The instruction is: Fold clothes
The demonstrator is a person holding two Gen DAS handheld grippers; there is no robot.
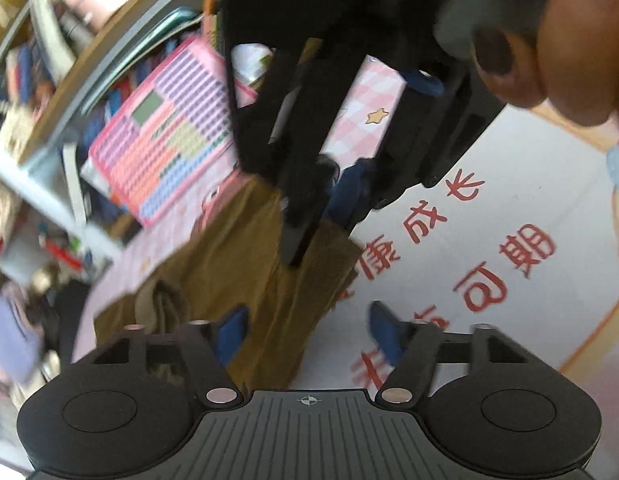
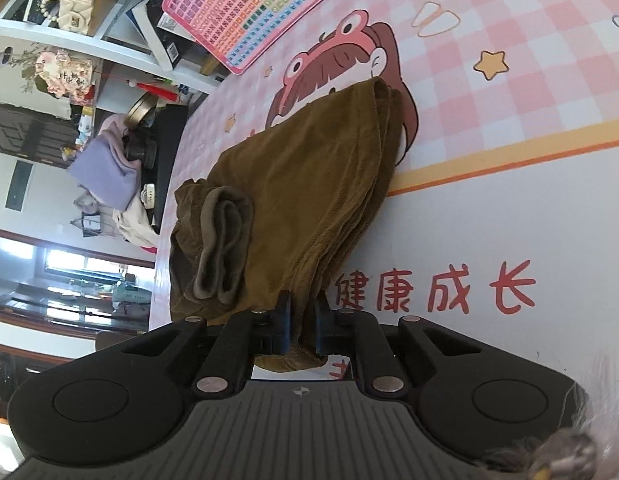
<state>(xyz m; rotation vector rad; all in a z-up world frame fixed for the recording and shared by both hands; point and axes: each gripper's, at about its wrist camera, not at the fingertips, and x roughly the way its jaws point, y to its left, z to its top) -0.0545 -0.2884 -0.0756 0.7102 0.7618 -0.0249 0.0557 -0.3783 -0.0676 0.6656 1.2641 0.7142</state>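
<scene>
A brown ribbed garment lies folded on the pink checked table mat, its grey-brown waistband bunched at the left. My right gripper is shut on the garment's near edge, with the cloth pinched between its blue pads. In the left wrist view the same garment lies under my left gripper, whose blue pads stand apart and press on nothing. The right gripper comes down onto the cloth's far end from above, held by a person's hand.
A pink board with coloured keys lies at the mat's far side. The table's edge runs along the left, with shelves and a pile of purple cloth beyond. Red characters are printed on the white part of the mat.
</scene>
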